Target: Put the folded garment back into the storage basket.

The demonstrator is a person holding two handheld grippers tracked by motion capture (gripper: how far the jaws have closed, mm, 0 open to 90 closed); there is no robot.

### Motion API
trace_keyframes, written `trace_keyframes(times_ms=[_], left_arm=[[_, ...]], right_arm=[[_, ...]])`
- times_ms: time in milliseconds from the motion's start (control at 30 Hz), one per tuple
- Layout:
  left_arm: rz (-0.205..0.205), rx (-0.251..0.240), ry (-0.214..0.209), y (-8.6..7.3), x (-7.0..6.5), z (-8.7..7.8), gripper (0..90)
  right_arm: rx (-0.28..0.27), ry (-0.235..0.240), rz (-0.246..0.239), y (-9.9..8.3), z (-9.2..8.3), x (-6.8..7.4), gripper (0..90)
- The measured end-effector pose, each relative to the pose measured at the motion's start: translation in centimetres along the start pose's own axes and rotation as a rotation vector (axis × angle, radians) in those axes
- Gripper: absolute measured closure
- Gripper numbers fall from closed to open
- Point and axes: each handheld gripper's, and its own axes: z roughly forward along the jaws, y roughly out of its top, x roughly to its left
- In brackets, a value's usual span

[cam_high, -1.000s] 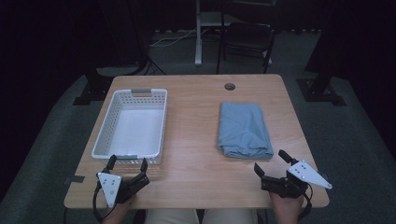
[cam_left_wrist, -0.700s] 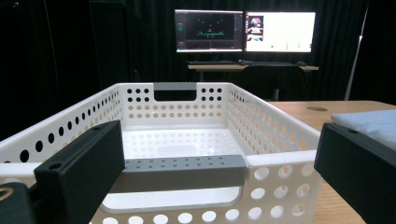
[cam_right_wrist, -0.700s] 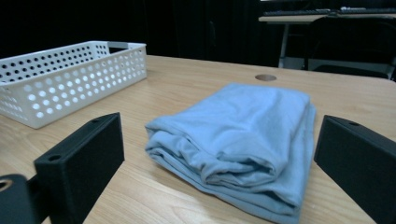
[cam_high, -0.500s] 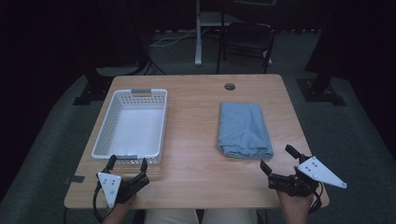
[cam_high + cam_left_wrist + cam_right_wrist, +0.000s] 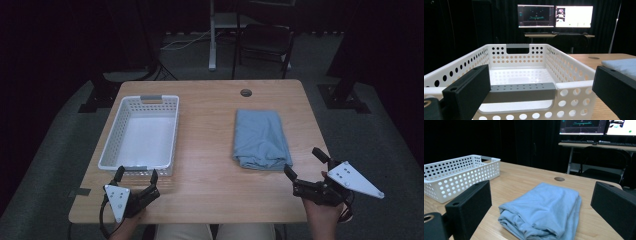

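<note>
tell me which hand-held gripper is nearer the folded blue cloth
Right. The right hand-held gripper sits just off the cloth's near corner; the left hand-held gripper is by the basket.

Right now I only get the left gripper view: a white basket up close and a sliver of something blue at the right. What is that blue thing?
Observer: It's a folded blue cloth lying flat on the table, to the right of the basket in the high view.
Operator: Is the other tool anywhere near it?
Observer: Yes. The right tool sits at the cloth's near right corner, jaws open and not touching it.
Operator: Is the cloth neatly folded?
Observer: Mostly. The right gripper view shows layered folds bunched along its near edge.
</note>
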Motion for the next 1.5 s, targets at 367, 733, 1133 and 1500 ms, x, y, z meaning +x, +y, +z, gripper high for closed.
trace_keyframes(times_ms=[367, 733, 1133, 1500], left_arm=[[0.0, 0.002, 0.0, 0.0, 0.0, 0.0, 3.0], [0.0, 0.002, 0.0, 0.0, 0.0, 0.0, 3.0], [0.0, 0.001, 0.0, 0.0, 0.0, 0.0, 3.0], [0.001, 0.003, -0.001, 0.0, 0.0, 0.0, 3.0]], right_arm=[[-0.001, 0.015, -0.011, 1.5, -0.1, -0.2, 3.0], [-0.003, 0.025, -0.013, 3.3, -0.6, -1.1, 3.1], [-0.014, 0.035, -0.007, 5.3, -0.3, -1.8, 3.1], [0.026, 0.03, -0.009, 6.7, 1.1, -3.1, 3.1]])
